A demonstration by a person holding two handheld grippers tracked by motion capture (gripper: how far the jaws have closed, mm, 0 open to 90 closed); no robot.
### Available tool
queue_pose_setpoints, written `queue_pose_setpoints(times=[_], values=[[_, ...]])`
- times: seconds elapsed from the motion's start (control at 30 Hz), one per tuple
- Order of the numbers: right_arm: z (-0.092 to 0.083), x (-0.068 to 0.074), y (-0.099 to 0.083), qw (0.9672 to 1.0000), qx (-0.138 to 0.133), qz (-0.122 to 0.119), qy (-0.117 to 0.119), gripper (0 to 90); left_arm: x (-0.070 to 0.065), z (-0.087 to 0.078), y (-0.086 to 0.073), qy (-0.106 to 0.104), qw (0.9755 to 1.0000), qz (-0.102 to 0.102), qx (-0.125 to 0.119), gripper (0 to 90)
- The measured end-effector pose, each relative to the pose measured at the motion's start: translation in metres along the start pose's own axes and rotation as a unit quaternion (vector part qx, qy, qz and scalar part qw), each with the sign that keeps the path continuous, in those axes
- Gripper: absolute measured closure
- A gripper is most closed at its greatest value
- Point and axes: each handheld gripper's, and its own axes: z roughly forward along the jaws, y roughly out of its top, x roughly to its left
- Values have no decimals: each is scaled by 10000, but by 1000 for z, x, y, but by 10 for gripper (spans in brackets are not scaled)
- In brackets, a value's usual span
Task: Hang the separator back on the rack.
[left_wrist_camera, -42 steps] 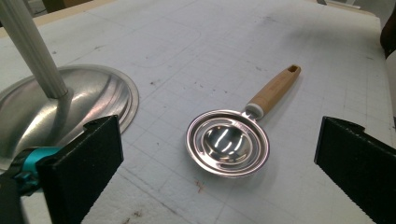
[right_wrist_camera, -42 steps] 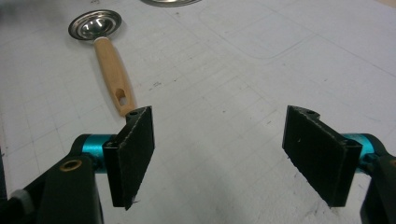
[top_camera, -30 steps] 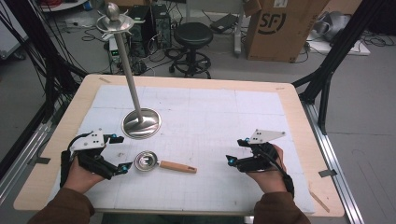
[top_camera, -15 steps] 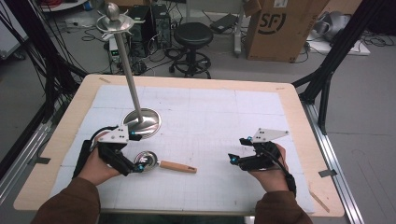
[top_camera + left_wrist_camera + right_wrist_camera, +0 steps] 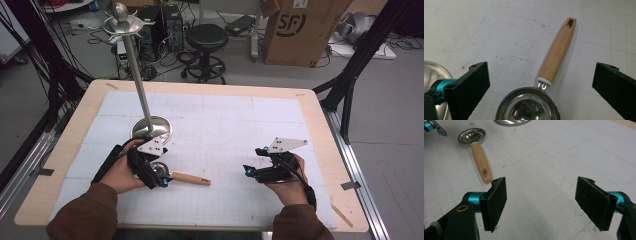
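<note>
The left gripper (image 5: 541,82) has swung in from the table's left edge and now hangs over the strainer (image 5: 529,107), jaws wide, bowl between them, handle (image 5: 556,52) pointing ahead. A grasp looks imminent. The right gripper (image 5: 541,202) idles, jaws wide, nothing between them.

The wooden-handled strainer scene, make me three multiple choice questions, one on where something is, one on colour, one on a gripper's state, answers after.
1. Where does the strainer lie?
A. On the stool
B. On the white mat, at the left gripper
C. Under the right gripper

2. What colour is its handle?
A. Light wood
B. Black
C. Red

3. How do the left gripper's jaws stand?
A. Shut on the handle
B. Shut on nothing
C. Open, either side of the bowl

Answers: B, the high view shows it beside the left hand; A, a tan handle; C, a wide gap, nothing gripped.
</note>
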Motion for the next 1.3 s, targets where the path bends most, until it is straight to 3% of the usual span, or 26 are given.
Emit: queue_pose_setpoints(times=[0.17, 0.4, 0.63, 1.07, 1.3], values=[[1, 0, -1, 10000, 15, 11, 6, 247, 2, 10, 0, -18, 9997, 56, 231, 25], [5, 0, -1, 10000, 78, -9, 17, 247, 1, 20, 0, -176, 9988, 94, 438, 131], [7, 1, 0, 9999, 116, -37, 54, 247, -3, 30, 1, -274, 9973, 285, 625, 314], [10, 2, 0, 9998, 160, -71, 68, 247, -3, 35, 0, -422, 9941, 308, 946, 575], [10, 3, 0, 9998, 170, -64, 72, 247, -4, 32, 0, -461, 9937, 311, 971, 621]])
